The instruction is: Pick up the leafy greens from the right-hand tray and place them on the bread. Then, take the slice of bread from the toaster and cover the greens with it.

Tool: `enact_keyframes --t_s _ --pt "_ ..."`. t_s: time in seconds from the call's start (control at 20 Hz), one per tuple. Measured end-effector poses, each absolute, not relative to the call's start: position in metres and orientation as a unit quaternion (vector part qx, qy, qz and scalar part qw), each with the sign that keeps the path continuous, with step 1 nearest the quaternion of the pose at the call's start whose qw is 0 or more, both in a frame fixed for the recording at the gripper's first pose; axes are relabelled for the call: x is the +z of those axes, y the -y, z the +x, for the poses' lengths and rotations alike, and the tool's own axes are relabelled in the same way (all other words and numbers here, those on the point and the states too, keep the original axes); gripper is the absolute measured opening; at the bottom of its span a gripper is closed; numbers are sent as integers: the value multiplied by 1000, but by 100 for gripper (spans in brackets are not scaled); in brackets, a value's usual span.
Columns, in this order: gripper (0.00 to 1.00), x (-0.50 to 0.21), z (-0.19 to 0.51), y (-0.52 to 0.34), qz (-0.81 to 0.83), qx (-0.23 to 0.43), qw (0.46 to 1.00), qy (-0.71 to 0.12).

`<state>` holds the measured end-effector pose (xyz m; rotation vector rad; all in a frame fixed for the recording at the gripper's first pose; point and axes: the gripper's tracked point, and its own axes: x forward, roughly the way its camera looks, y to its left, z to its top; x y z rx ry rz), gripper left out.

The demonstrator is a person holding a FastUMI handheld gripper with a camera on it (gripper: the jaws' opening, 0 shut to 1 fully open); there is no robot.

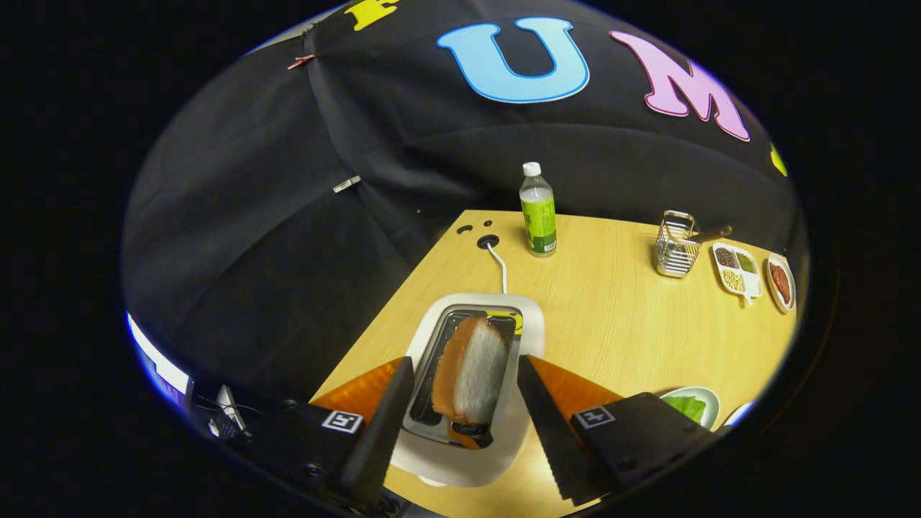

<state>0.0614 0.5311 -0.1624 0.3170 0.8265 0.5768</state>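
Wooden table carried a white toaster with a brown-crusted bread slice standing in its slot. Directly above hovered the gripper, spread wide and empty, the slice between its fingers. Leafy greens seemingly remained in their pale green tray.

Leafy greens half hidden behind tool finger; bread slice base sunk in toaster.
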Motion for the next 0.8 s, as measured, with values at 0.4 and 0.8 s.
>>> enact_keyframes --t_s 0.4,0.8 --pt "16 -175 61 -524 152 239 860 -424" --pt "16 -110 79 -498 196 241 880 -360"
